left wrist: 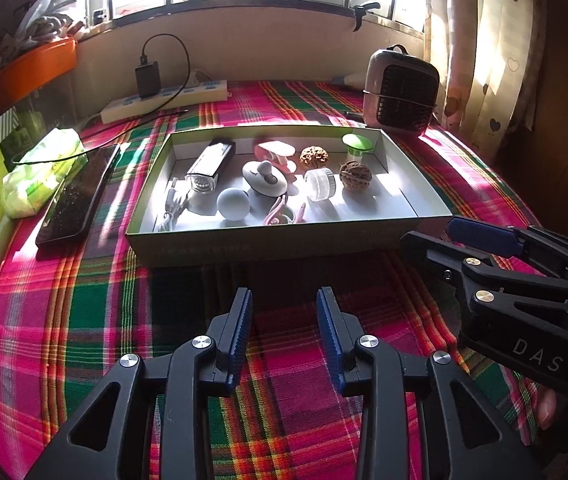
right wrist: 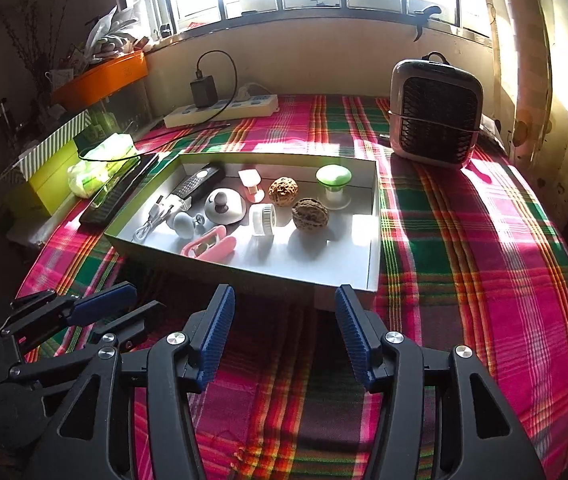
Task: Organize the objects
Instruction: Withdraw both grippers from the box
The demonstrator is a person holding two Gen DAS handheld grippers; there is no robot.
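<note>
Your left gripper (left wrist: pixel 284 300) and right gripper (right wrist: pixel 284 300) both hover over the plaid cloth (right wrist: pixel 484 240), jaws apart, holding nothing. The shallow box (left wrist: pixel 284 240) sits just ahead, with two walnuts (left wrist: pixel 355 175), flashlight (left wrist: pixel 210 166) and white ball (left wrist: pixel 233 204) inside.

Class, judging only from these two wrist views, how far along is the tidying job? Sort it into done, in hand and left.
Done: the small items, among them two walnuts, a grey ball and a green-capped container, lie inside the box.
In hand: nothing; the left gripper and the right gripper are open and empty, short of the box.
Left: possibly the phone and tissue pack on the cloth beside the box.
</note>
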